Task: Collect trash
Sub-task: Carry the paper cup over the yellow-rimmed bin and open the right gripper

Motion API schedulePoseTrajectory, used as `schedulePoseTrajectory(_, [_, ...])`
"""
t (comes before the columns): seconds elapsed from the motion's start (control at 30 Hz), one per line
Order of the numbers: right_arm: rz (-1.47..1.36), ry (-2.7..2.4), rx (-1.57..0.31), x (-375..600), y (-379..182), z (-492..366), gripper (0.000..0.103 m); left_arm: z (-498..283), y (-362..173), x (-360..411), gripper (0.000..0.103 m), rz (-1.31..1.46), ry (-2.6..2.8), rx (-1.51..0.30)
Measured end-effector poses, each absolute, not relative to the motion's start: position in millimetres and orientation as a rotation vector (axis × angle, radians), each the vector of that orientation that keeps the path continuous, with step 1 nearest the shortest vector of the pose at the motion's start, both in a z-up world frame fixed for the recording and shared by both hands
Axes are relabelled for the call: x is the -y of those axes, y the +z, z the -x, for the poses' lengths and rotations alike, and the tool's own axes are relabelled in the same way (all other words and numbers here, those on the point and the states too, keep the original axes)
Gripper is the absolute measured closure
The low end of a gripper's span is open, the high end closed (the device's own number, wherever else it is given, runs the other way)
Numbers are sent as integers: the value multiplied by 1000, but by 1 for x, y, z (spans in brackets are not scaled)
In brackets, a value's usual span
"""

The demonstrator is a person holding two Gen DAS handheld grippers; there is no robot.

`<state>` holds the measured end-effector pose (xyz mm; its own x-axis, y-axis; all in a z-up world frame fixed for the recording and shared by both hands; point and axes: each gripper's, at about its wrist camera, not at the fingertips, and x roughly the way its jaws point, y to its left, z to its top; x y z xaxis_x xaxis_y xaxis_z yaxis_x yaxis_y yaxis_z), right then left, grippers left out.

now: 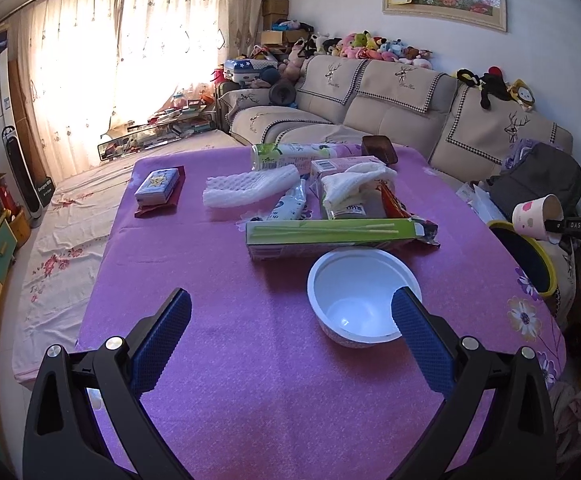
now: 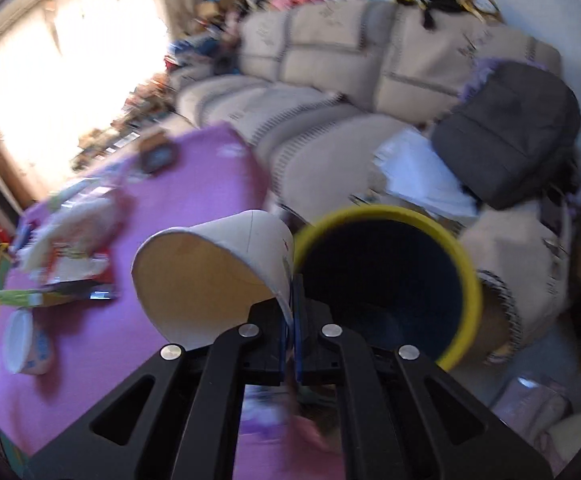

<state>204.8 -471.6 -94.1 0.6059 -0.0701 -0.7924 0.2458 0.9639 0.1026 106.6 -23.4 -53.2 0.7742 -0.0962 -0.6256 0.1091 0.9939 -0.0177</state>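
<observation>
My right gripper [image 2: 291, 300] is shut on the rim of a white paper cup [image 2: 210, 276], tilted with its mouth toward the camera, right beside the yellow-rimmed bin [image 2: 386, 216]. The left wrist view shows the same paper cup [image 1: 536, 216] in the air at the far right, just above the yellow-rimmed bin [image 1: 530, 260] at the table's edge. My left gripper [image 1: 290, 312] is open low over the purple tablecloth [image 1: 218, 280], its right finger overlapping the near rim of a white plastic bowl [image 1: 360, 300]. Behind the bowl lie a green box [image 1: 330, 236], wrappers and white foam [image 1: 250, 188].
A small blue box [image 1: 157, 188] and a dark tray [image 1: 378, 150] also sit on the table. A beige sofa [image 1: 390, 112] with a grey backpack [image 2: 506, 132] stands behind the table. Cabinets line the left wall, and a floral sheet covers the floor there.
</observation>
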Motion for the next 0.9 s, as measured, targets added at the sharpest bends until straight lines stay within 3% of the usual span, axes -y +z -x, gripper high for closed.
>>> schedulePoseTrajectory(0.2, [-269, -215, -1198, 535, -181, -263, 100, -110, -52, 42, 4, -34, -125, -700])
schedulePoseTrajectory(0.43, [-197, -255, -1394, 552, -246, -302, 100, -114, -49, 56, 4, -63, -110, -704])
schedulePoseTrajectory(0.53, [-189, -255, -1418, 551, -254, -306, 94, -118, -51, 58, 4, -66, -111, -717])
schedulePoseTrajectory(0.6, [-177, -262, -1407, 551, -252, -304, 81, -120, -52, 60, 4, -71, -109, -723])
schedulePoseTrajectory(0.9, [-163, -207, -1275, 533, -210, -268, 72, -142, -60, 51, 4, -31, -119, -784])
